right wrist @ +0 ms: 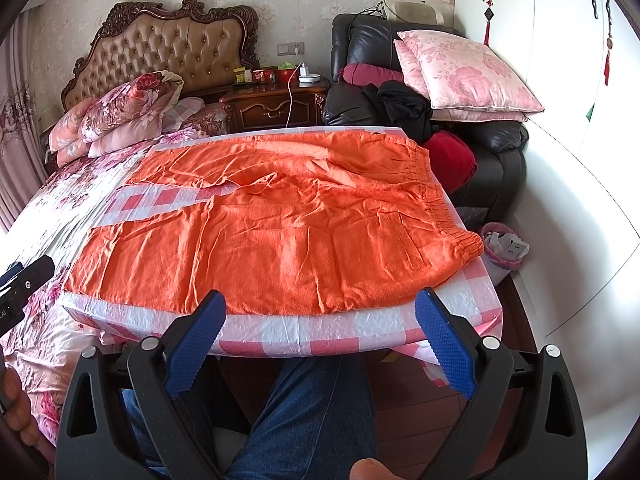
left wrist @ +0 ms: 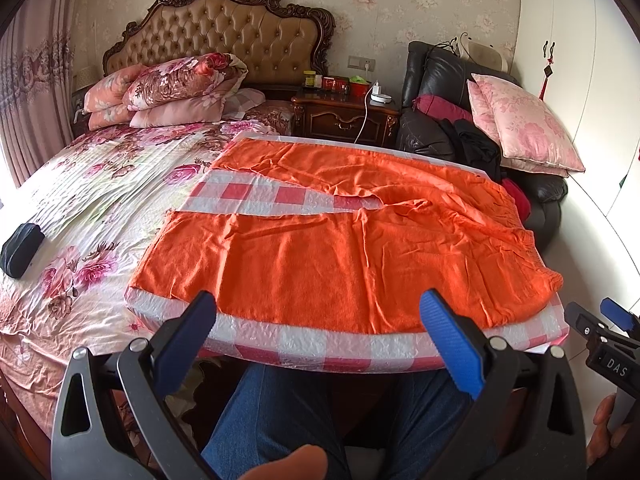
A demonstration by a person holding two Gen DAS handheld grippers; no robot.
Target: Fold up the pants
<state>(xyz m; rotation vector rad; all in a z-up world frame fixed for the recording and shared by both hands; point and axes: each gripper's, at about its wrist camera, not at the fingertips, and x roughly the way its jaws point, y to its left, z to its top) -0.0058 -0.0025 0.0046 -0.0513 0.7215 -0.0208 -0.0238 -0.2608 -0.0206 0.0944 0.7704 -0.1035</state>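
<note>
Orange pants [left wrist: 340, 248] [right wrist: 280, 224] lie spread flat on a pink-and-white checked board [left wrist: 304, 344] [right wrist: 288, 332], legs pointing left and the elastic waistband at the right. A strip of checked board shows between the two legs. My left gripper [left wrist: 320, 336] hovers open at the board's near edge, in front of the near leg, holding nothing. My right gripper [right wrist: 320, 332] is also open and empty, at the near edge closer to the waistband end. The right gripper's side shows in the left wrist view at the far right [left wrist: 608, 324].
The board rests on a bed with a floral sheet [left wrist: 80, 208]. A dark pouch [left wrist: 20, 248] lies on the sheet at the left. A black armchair [right wrist: 492, 148] with pink pillows [right wrist: 468, 72] stands right of the board, a small bin [right wrist: 504, 246] beside it. A person's jeans-clad legs [right wrist: 312, 412] are below.
</note>
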